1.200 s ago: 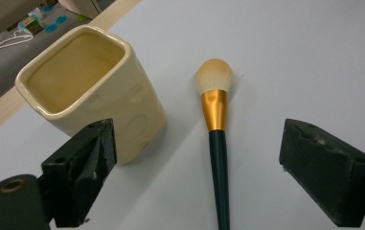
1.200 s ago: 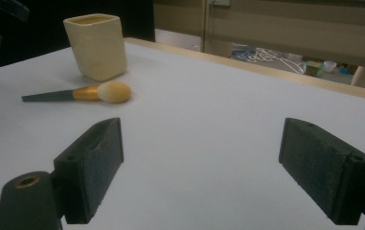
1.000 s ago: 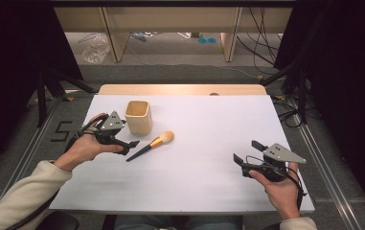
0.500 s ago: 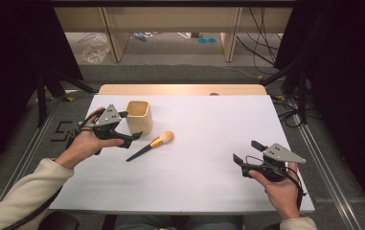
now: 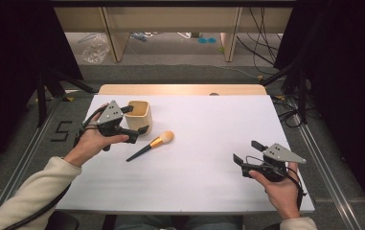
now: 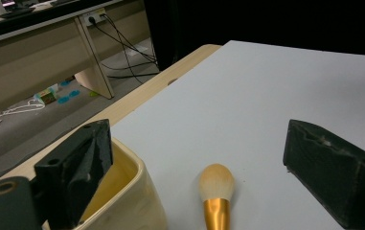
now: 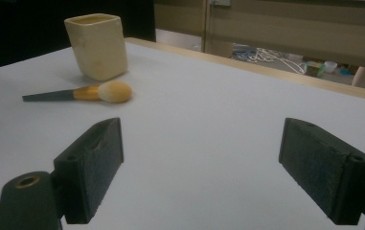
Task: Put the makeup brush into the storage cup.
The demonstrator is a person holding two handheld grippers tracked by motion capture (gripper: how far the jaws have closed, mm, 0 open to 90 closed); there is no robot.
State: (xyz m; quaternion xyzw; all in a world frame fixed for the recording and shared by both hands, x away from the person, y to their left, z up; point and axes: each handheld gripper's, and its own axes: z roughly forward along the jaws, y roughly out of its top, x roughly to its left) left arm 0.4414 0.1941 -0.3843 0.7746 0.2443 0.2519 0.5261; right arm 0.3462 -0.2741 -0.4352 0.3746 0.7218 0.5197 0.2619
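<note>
My left gripper [image 5: 134, 125] jaws wide open, straddling cream cup [image 5: 138, 116] rim; makeup brush [image 5: 150, 146] flat on table at cup's 5 o'clock. Risk: far jaw clips cup, tips it. My right gripper [image 5: 248, 152] open, idle, well apart.

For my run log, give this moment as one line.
left tongs: open, at cup | brush: on table | right tongs: open, idle

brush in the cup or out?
Out. The makeup brush lies flat on the table beside the upright cream cup, apart from it.
</note>
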